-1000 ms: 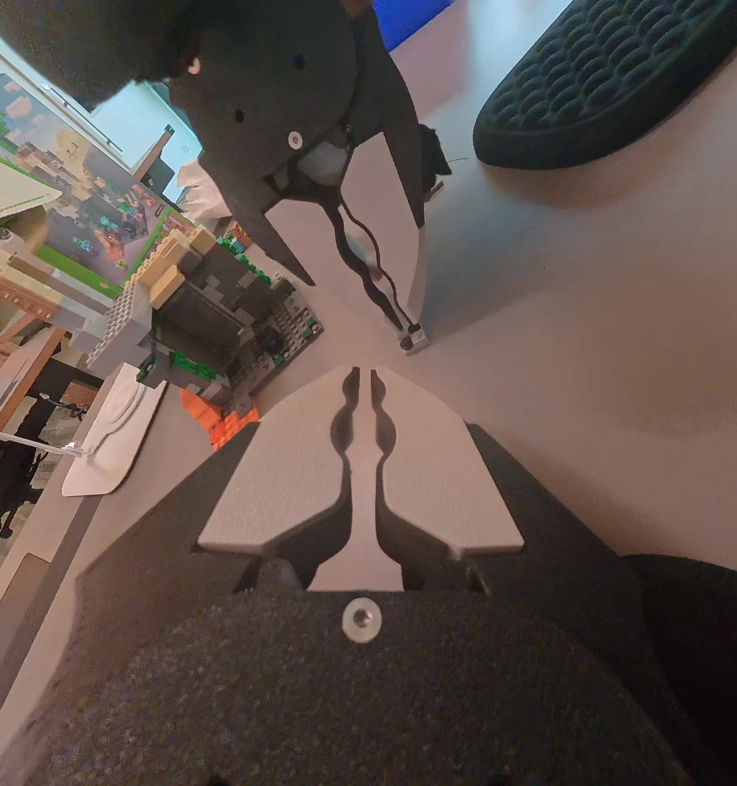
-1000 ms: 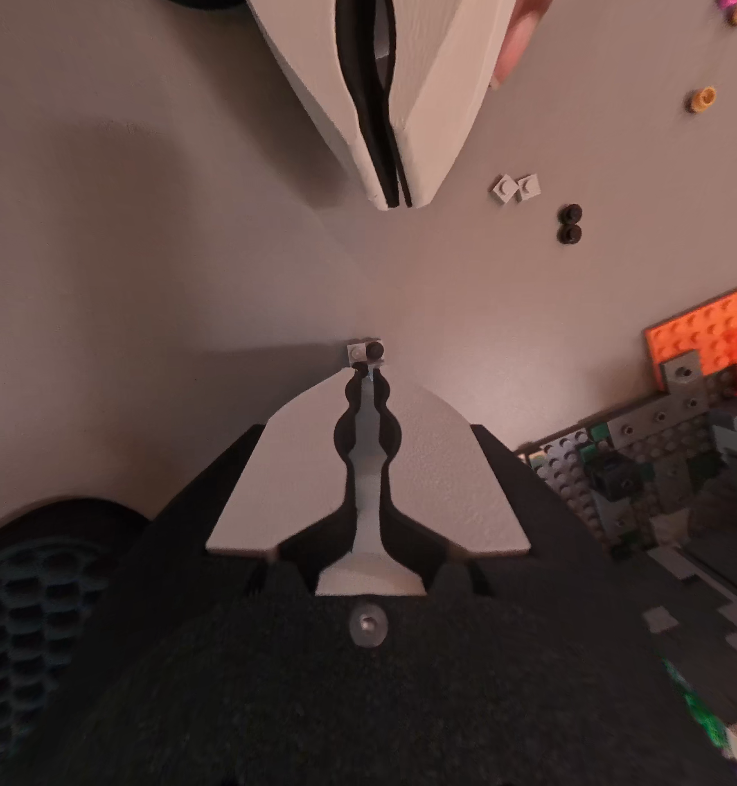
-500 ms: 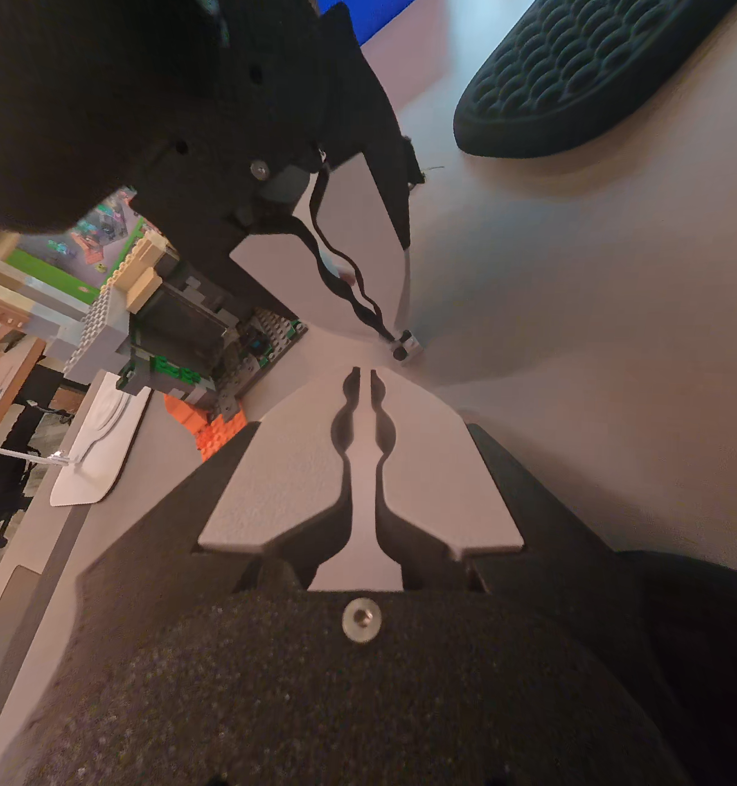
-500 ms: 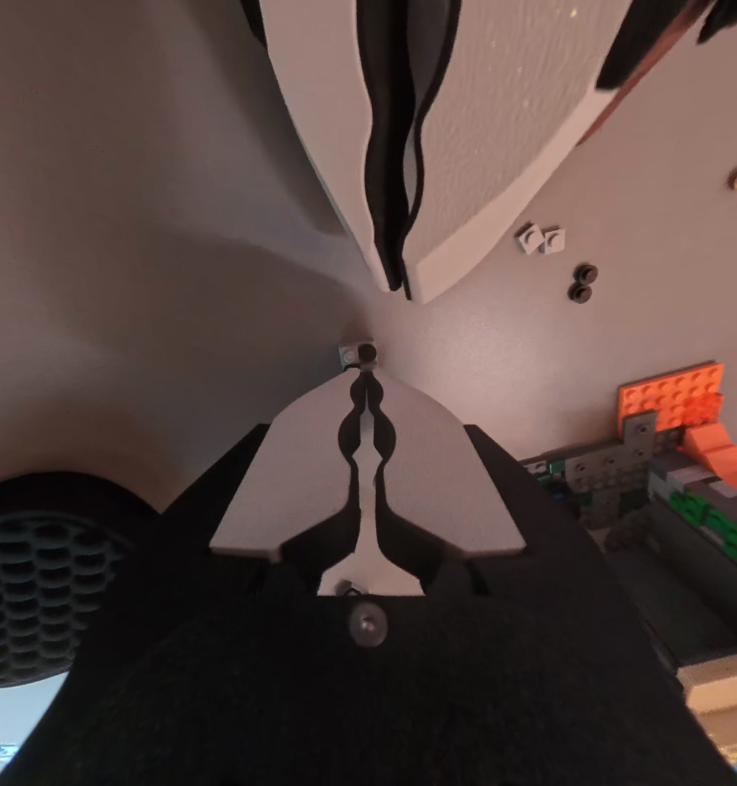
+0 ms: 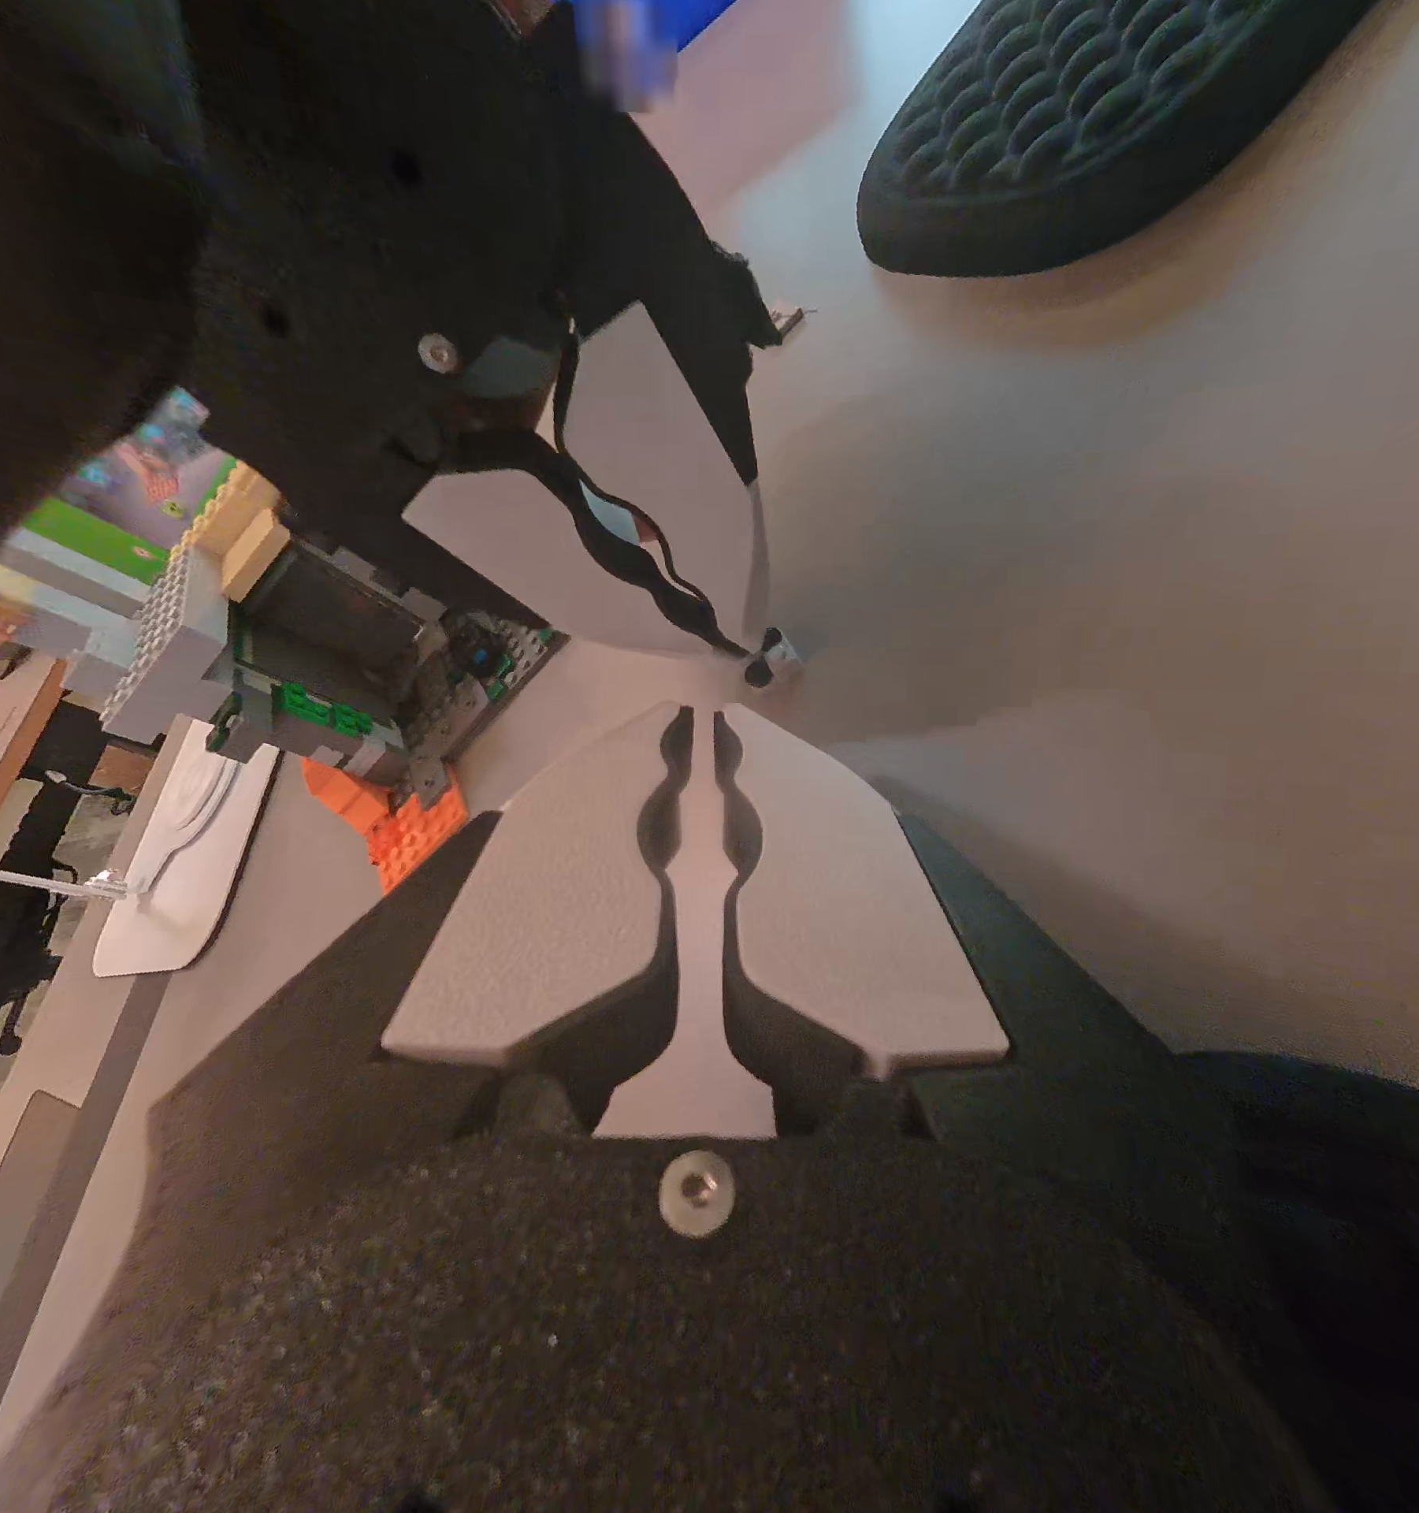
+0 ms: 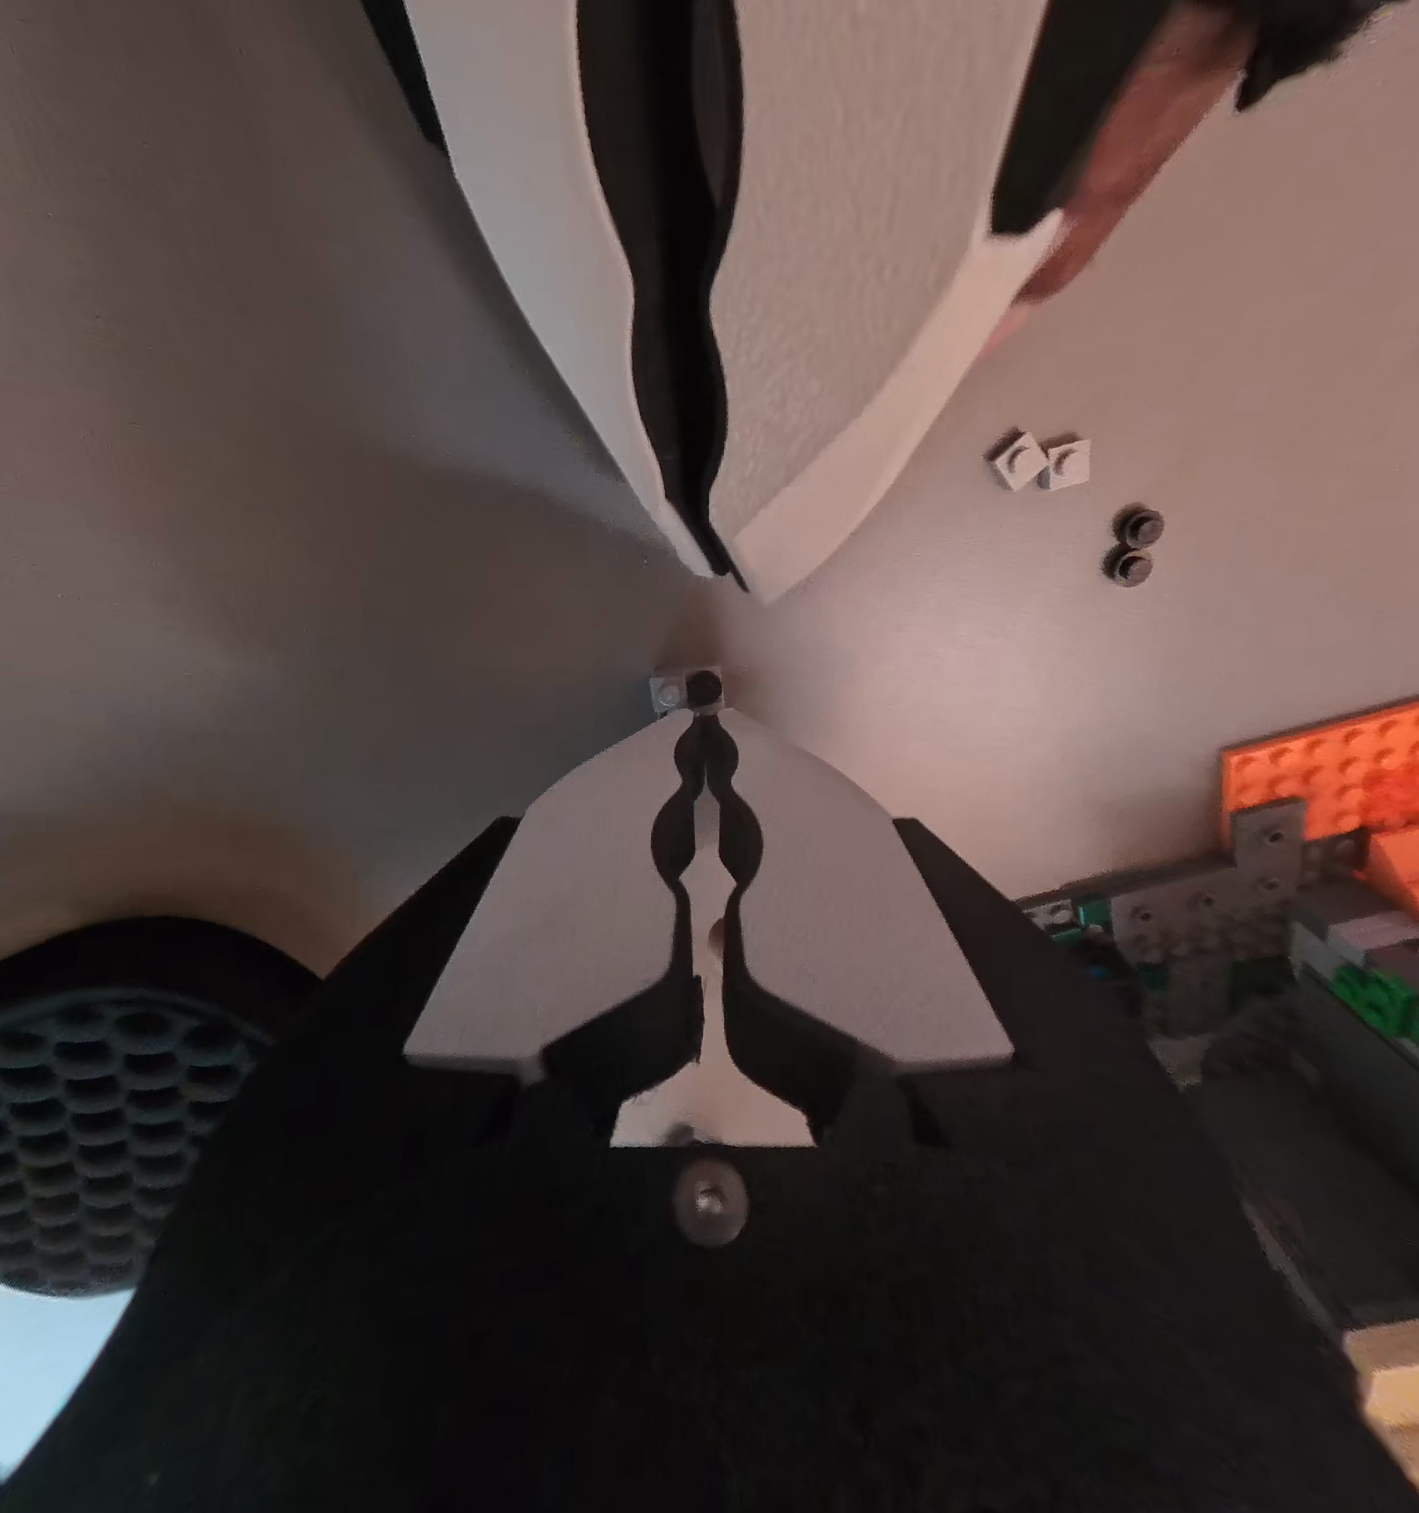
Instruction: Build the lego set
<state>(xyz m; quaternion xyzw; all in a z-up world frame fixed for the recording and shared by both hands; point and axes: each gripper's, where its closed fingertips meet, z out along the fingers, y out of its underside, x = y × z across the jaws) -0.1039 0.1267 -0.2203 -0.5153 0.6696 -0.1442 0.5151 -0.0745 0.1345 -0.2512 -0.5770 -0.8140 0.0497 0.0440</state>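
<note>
On a pale, matte surface (image 6: 223, 508) under warm light, the two tools meet tip to tip. The right tool (image 6: 702, 720) is pinched almost closed on a small grey piece with a black round stud (image 6: 689, 689), held at its very tips just above the surface. The left tool (image 5: 704, 714) faces it from the other side with only a narrow slit between its fingers and nothing in them; its tips sit just beside the held piece.

To the right tool's right stands the partly built lego set (image 6: 1262, 925), grey and dark with green studs and an orange plate (image 6: 1344, 770) at its far corner. Beyond it lie two loose light-grey plates (image 6: 1041, 467) and a pair of black round studs (image 6: 1131, 544), well apart from the tools (a small orange round piece sits at the frame's edge).

A dark honeycomb-textured pad (image 5: 1140, 123) lies on the open side of the surface, with bare room between it and the tools. In the left wrist view, the surface's edge runs past a flat white sheet (image 5: 190, 851), with a colourful box (image 5: 108, 524) behind the build.
</note>
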